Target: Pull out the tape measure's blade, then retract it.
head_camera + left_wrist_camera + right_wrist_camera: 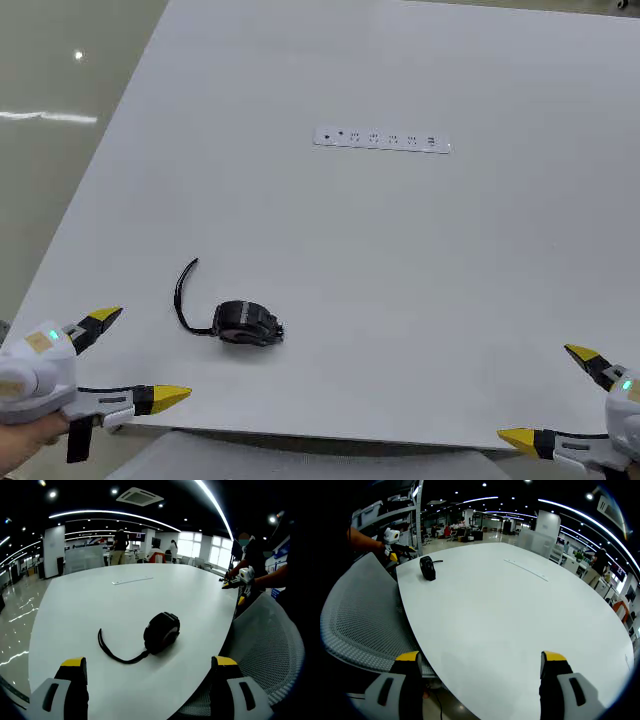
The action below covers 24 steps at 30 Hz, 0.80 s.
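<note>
Smooth glossy white table [420, 260] with a rounded near edge, grey mesh chair back [270, 645] just below it. Flat white power strip [382, 140] lies on the far side, well apart from the work. Tape measure [247, 323], a black rounded case with a thin black loop strap [183, 298], sits near the front-left edge, blade in. Left gripper [154, 352] is near it, right gripper [534, 392] well apart; both yellow-tipped, jaws spread, holding nothing. Looks like the approach step: next, likely one gripper pins the case and the other pinches the blade tip.
</note>
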Each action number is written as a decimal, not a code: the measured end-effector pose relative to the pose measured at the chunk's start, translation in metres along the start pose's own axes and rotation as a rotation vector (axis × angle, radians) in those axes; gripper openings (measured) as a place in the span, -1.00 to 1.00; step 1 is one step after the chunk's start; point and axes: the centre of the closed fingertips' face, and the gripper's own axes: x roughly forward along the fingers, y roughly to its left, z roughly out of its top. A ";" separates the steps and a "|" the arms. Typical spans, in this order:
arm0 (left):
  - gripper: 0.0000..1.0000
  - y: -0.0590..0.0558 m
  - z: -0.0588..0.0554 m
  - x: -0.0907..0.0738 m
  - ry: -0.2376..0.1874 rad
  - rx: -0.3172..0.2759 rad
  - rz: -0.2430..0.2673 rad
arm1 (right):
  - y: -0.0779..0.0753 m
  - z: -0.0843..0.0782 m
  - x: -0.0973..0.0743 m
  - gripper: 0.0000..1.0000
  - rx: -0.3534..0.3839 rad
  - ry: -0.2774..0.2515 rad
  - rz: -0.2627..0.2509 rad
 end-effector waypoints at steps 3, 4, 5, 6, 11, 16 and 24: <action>1.00 0.000 -0.001 -0.002 0.005 0.002 0.002 | 0.000 -0.001 0.000 1.00 0.003 0.001 -0.004; 1.00 0.000 -0.002 -0.003 0.007 0.001 -0.001 | 0.001 -0.001 -0.001 1.00 0.002 0.000 -0.006; 1.00 -0.001 -0.002 -0.004 0.006 -0.001 -0.006 | 0.001 0.000 -0.002 1.00 -0.004 -0.004 -0.009; 1.00 -0.002 -0.003 -0.005 0.004 -0.004 -0.011 | 0.001 0.002 -0.003 0.99 -0.011 -0.009 -0.013; 1.00 -0.002 -0.007 -0.006 0.019 -0.005 -0.007 | 0.004 0.002 -0.004 0.98 -0.006 -0.012 -0.015; 1.00 -0.002 -0.009 -0.006 0.024 -0.004 -0.011 | 0.006 -0.001 -0.005 0.99 0.000 -0.006 -0.018; 1.00 -0.003 -0.010 -0.007 0.024 -0.024 -0.004 | 0.004 -0.004 -0.008 0.99 0.014 -0.008 -0.023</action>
